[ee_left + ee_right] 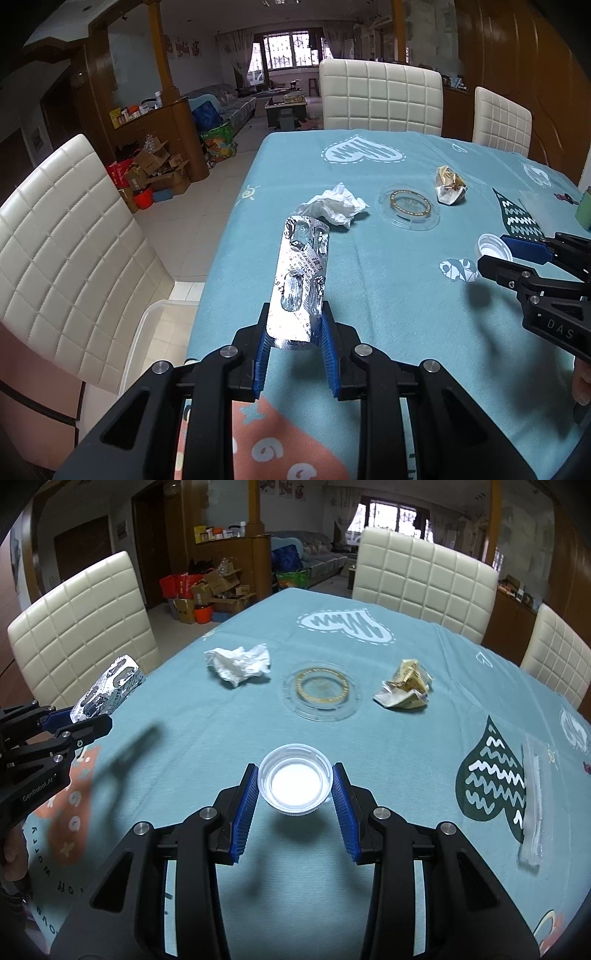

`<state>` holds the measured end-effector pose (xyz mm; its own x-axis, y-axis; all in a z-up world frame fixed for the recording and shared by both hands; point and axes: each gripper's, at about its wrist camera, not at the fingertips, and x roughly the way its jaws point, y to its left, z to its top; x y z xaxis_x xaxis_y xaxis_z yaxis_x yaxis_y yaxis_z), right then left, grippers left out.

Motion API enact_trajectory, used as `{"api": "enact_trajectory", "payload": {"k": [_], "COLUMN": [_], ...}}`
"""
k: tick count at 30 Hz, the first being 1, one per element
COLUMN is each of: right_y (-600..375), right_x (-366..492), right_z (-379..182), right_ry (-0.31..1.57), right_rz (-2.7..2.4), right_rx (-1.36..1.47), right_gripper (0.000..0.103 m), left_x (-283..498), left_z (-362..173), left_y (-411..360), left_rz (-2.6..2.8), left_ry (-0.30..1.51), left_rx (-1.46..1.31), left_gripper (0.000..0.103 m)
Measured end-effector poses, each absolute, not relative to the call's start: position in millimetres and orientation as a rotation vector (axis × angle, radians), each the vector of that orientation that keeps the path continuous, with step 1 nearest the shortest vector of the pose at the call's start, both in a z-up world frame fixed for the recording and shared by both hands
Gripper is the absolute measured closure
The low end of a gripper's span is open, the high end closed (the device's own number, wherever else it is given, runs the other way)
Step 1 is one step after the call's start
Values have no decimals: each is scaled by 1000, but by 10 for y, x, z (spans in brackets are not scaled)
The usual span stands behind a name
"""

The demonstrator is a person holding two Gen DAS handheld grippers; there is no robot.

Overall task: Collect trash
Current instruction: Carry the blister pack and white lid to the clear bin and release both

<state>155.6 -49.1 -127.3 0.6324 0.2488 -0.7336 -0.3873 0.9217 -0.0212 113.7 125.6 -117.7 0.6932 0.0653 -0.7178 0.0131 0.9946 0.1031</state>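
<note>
While both grippers are loaded, the step in hand looks like carrying the trash off the table to a bin. The left gripper (295, 332) is clamped narrow on the lower end of an empty foil blister pack (301, 280), which stands up and away from its fingers. The right gripper (294, 788) grips a white plastic bottle cap (294, 784) between its blue pads, open side up, lifted clear of the cloth, judging by the shadow beneath it.

To do this well, keep both grips steady and the cap level, since only its rim is pinched and a tilt could let it slip. A white tub (147, 332) shows below and left of the left gripper, off the table edge; it is probably the drop point, though I cannot tell for sure.

Ahead of the grippers on the teal tablecloth (369, 849) lie one crumpled white tissue (240, 662), one clear round lid with a gold ring (323, 690), and one crushed gold wrapper (404, 685). One clear plastic sleeve (533, 805) lies to the right of the right gripper. Three cream quilted chairs surround the table.
</note>
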Motion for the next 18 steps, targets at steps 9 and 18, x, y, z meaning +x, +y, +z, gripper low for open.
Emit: {"api": "enact_trajectory", "payload": {"k": [9, 18], "right_y": [-194, 216], "right_x": [1445, 1369], "right_z": [-1224, -1198], "right_ry": [798, 787], "right_rz": [402, 459], "right_rx": [-233, -288], "right_gripper": [62, 62], "left_x": [974, 826], "left_z": [-1145, -1130], "left_y": [1478, 1796], "left_rz": [66, 114], "left_ry": [787, 775], "left_rx": [87, 54], "left_gripper": [78, 78]}}
